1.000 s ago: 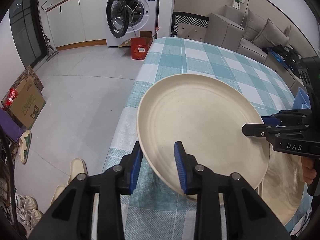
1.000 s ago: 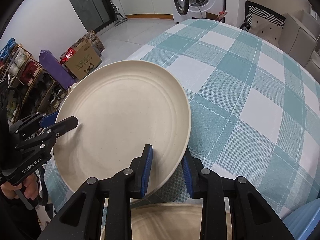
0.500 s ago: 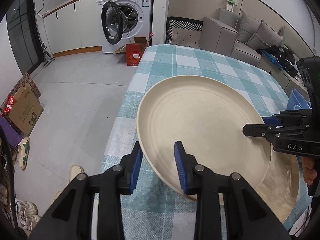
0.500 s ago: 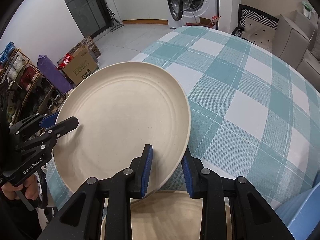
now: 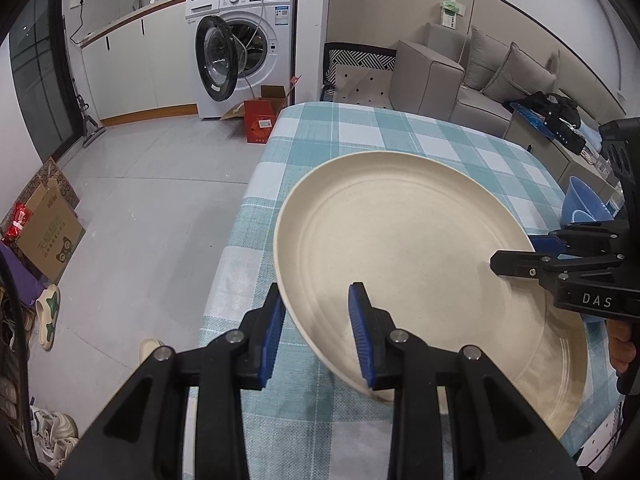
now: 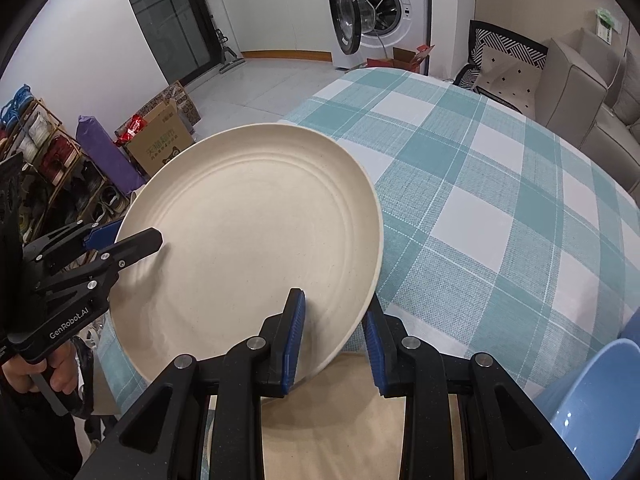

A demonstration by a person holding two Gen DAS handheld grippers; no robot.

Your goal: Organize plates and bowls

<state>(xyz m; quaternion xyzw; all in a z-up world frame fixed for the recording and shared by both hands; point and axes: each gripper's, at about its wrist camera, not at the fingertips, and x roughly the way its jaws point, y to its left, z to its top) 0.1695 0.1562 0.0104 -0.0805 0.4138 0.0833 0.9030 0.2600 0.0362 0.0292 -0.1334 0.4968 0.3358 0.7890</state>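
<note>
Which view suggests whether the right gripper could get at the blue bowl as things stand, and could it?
Probably not yet. In the right wrist view the right gripper is clamped on the cream plate, shared with the left gripper. The blue bowl sits close beside it, unobstructed, but the plate must go first.

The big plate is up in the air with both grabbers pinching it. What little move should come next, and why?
Probably carry the cream plate sideways over the second plate lying on the checked tablecloth, then lower it. The left gripper and right gripper each clamp its rim, it is tilted off the table, and stacking the matching plates would tidy them.
</note>
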